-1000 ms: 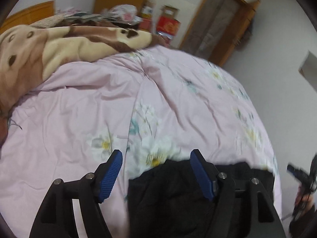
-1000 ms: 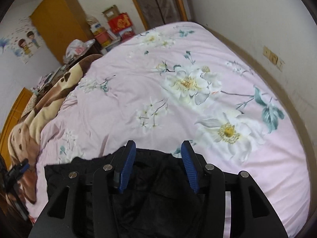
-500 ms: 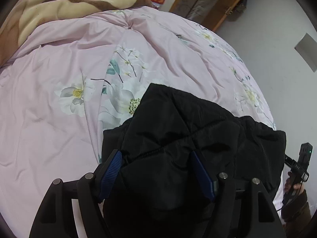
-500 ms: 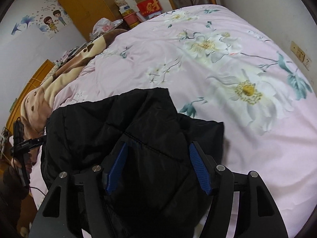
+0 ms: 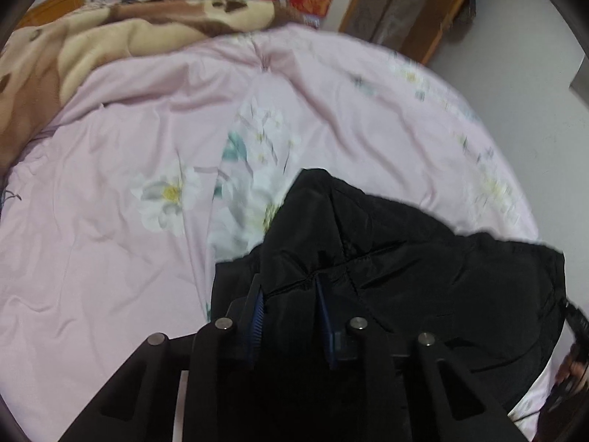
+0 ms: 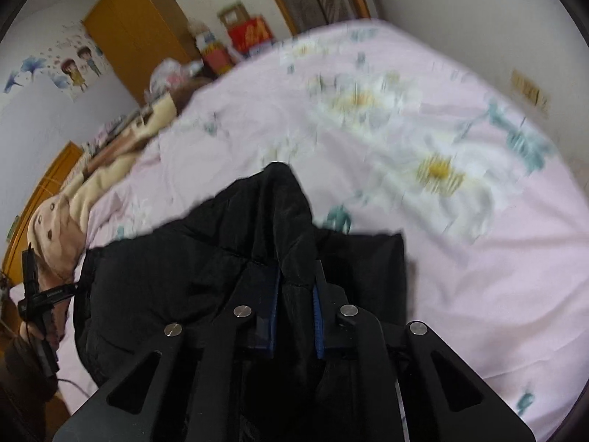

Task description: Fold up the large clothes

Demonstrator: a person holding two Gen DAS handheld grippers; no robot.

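Observation:
A black quilted jacket [image 5: 405,258] lies bunched at the near edge of a bed with a pink floral cover [image 5: 129,221]. My left gripper [image 5: 289,287] is shut on a fold of the jacket, its blue pads pressed into the fabric. In the right wrist view the same jacket [image 6: 165,269] spreads to the left, and my right gripper [image 6: 296,280] is shut on a raised ridge of its fabric. The far side of the jacket is hidden under both grippers.
A brown and cream blanket [image 5: 110,37] is heaped along the bed's far left side. Boxes and a wooden wardrobe [image 6: 136,33] stand beyond the bed. A white wall [image 6: 478,18] runs along the bed's right edge. The other hand-held gripper [image 6: 36,294] shows at the left.
Both grippers went from open over the jacket to closed on folds of its fabric. The views have shifted and are blurred by movement.

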